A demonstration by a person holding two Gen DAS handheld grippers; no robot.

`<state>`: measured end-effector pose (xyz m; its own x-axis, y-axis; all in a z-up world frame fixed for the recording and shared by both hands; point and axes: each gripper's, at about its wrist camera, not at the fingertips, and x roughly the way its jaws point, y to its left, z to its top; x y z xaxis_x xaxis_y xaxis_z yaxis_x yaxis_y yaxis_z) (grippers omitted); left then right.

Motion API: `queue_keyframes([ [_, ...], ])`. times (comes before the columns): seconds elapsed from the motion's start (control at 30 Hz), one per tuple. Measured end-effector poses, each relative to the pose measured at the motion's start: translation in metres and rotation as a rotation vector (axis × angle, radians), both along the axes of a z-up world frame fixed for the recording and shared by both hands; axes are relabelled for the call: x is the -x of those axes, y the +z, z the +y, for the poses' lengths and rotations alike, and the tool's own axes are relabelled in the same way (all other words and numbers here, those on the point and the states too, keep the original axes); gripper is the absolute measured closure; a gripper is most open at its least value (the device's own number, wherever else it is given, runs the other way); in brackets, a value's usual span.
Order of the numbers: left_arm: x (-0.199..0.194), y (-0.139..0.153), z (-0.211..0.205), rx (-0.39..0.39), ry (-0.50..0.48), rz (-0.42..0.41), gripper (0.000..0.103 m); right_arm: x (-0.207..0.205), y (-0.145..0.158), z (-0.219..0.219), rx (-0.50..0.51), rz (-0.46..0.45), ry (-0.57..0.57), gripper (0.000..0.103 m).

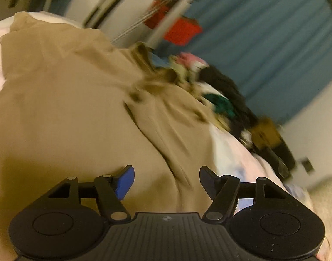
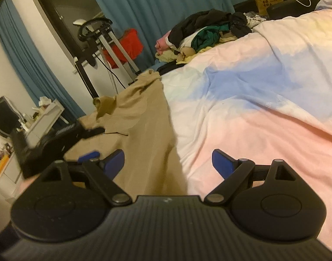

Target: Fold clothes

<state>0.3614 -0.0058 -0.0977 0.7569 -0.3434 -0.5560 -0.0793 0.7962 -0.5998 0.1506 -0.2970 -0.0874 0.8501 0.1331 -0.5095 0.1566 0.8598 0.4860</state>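
The tan garment (image 1: pixel 78 108) is soft matt cloth, creased toward 1 o'clock. The duvet (image 2: pixel 263 108) is smooth pastel cotton-like fabric. The left gripper (image 1: pixel 167 179) and right gripper (image 2: pixel 168 163) are matt black plastic, ribbed bodies, dull metal pivot pins, blue rubbery-looking pads (image 2: pixel 221 163).

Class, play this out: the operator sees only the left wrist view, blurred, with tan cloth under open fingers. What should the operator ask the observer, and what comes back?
Operator: Is the other gripper holding the cloth?
Observer: No. The right gripper is open over the edge of the tan garment.
Operator: What is the cloth lying on?
Observer: A pink, white and blue duvet.
Operator: Where am I from there?
Observer: The left gripper is open, over the garment's left part.
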Motion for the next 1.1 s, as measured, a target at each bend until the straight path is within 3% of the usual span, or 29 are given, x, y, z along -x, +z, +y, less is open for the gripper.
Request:
queue_keyframes([
  [0.07,-0.027,-0.01,0.004,0.032,0.04,0.014,0.04,-0.009,-0.004,-0.007,-0.001,-0.001,-0.022,0.014],
  [0.13,-0.047,-0.017,0.003,0.016,0.059,0.007,0.051,-0.018,-0.009,-0.01,0.0,0.001,-0.026,0.014],
  [0.17,-0.054,-0.018,-0.001,0.005,0.064,0.0,0.067,-0.024,-0.013,-0.011,0.003,0.005,-0.026,0.014],
  [0.2,-0.062,-0.016,-0.003,-0.01,0.053,-0.01,0.094,-0.029,-0.017,-0.011,0.006,0.012,-0.023,0.014],
  [0.27,-0.075,-0.008,-0.008,-0.077,0.032,-0.043,0.1,-0.038,-0.024,-0.009,0.013,0.024,-0.005,0.014],
  [0.33,-0.083,0.005,-0.014,-0.219,0.049,-0.091,0.1,-0.048,-0.03,-0.004,0.026,0.032,0.017,0.014],
  [0.43,-0.097,0.012,-0.017,-0.327,0.067,-0.08,0.099,-0.054,-0.034,0.0,0.042,0.032,0.034,0.014],
  [0.53,-0.093,0.016,-0.022,-0.349,0.023,-0.094,0.089,-0.057,-0.036,0.003,0.054,0.025,0.04,0.014],
  [0.6,-0.08,0.023,-0.023,-0.364,-0.008,-0.113,0.062,-0.056,-0.035,0.003,0.049,0.019,0.04,0.014],
  [0.67,-0.059,0.031,-0.028,-0.404,-0.032,-0.138,0.051,-0.054,-0.033,0.003,0.045,0.01,0.041,0.014],
  [0.73,-0.021,0.041,-0.029,-0.449,-0.077,-0.164,0.047,-0.05,-0.028,0.005,0.056,-0.008,0.045,0.014],
  [0.87,0.059,0.063,-0.036,-0.505,-0.129,-0.217,0.027,-0.039,-0.015,0.01,0.087,-0.058,0.058,0.014],
  [1.1,0.193,0.088,-0.029,-0.491,-0.161,-0.279,0.012,-0.013,0.013,0.022,0.176,-0.18,0.095,0.014],
])
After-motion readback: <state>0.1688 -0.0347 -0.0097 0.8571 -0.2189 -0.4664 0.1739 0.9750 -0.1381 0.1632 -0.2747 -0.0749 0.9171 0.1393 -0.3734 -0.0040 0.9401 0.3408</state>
